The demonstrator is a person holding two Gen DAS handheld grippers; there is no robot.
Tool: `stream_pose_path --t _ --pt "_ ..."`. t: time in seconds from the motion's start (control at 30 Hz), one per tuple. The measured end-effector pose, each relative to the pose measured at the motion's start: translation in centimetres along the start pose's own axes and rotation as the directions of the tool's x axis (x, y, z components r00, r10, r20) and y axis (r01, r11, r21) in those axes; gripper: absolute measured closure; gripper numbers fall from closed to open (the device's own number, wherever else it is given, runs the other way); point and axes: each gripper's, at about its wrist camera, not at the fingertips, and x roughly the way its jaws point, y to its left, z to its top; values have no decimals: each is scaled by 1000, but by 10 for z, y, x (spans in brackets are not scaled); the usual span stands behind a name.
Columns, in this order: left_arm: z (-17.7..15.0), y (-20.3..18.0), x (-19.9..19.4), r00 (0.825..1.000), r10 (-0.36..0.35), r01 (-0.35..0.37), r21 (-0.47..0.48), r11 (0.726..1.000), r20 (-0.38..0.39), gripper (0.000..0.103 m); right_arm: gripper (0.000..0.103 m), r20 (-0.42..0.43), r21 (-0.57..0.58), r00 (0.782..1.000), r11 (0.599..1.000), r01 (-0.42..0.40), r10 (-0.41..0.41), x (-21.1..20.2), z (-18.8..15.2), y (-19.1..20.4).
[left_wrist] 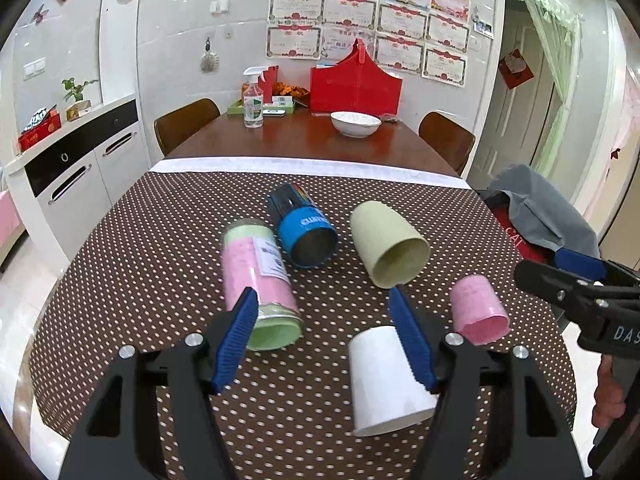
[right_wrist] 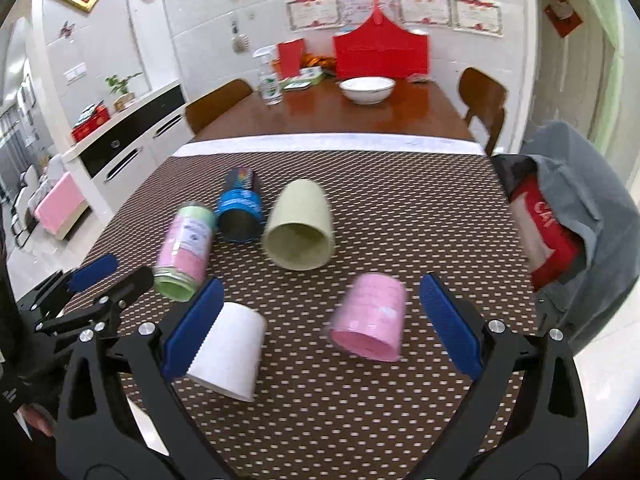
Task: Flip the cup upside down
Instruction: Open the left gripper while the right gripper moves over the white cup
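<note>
**Dotted cloth, five cups lying on their sides**

Brown cloth (left_wrist: 168, 220) with white dots covers the near end of the table, and five cups lie tipped over on it. A pale green cup (left_wrist: 390, 246) rests on its side with its mouth toward the camera, just right of a blue cup (left_wrist: 306, 230) whose open end also faces forward. Left of the blue one lies a tall pink-and-green cup (left_wrist: 260, 280) with a white label. Nearer the cameras, a white cup (left_wrist: 386, 382) lies with its wide mouth toward the viewer, and a small pink cup (left_wrist: 478, 310) lies to its right, well apart from the others.

The left gripper (left_wrist: 324, 336) hovers above the cloth with its blue-padded fingers spread wide, holding nothing; in its own view the right pad overlaps the white cup's edge, though contact cannot be confirmed. The right gripper (right_wrist: 320, 324) is likewise spread wide, its fingers framing the small pink cup (right_wrist: 370, 318) without touching it. Farther back on the bare wooden tabletop stand a white bowl (left_wrist: 355, 123), a spray bottle (left_wrist: 253, 100) and a red holder (left_wrist: 355, 86).
</note>
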Motion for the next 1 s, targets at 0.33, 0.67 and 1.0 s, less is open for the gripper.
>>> stream_pose_path --t 0.33,0.67,1.0 --pt "7 44 12 999 -32 33 39 999 -32 36 7 -122 5 992 999 -38 38 37 0 37" --pt "-12 76 28 994 -52 57 46 997 -91 36 7 -331 -1 943 1000 -31 29 83 -16 61" --pt "-43 98 50 986 -73 76 9 997 -148 36 7 -496 -26 868 1000 -15 0 124 -34 77"
